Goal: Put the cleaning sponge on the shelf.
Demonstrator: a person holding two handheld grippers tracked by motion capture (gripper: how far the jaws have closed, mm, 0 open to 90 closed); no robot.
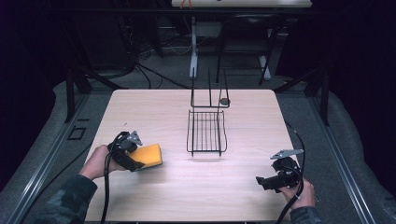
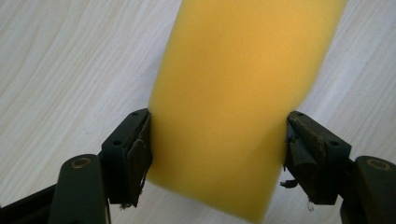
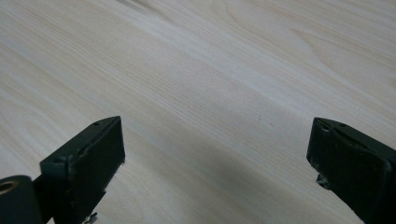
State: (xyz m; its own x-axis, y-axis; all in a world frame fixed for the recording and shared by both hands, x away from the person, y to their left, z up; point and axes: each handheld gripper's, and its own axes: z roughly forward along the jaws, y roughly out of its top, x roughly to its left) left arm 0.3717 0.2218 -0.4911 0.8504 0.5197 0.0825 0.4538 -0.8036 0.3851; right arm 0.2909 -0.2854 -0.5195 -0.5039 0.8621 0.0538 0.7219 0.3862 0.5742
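With the left gripper (image 2: 217,154) pinching the sponge (image 2: 243,102) by its near end, both jaws touching its sides, I'd squeeze evenly before lifting toward the rack (image 1: 206,132) ahead, while the right gripper (image 3: 215,154) hangs spread over bare table (image 3: 210,70).

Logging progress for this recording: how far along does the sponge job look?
Early. Done: the left gripper has its fingers against both sides of the yellow sponge. In hand: the grasp, near the table's left. Left: probably moving it, perhaps to the wire rack. The right gripper is open over bare wood.
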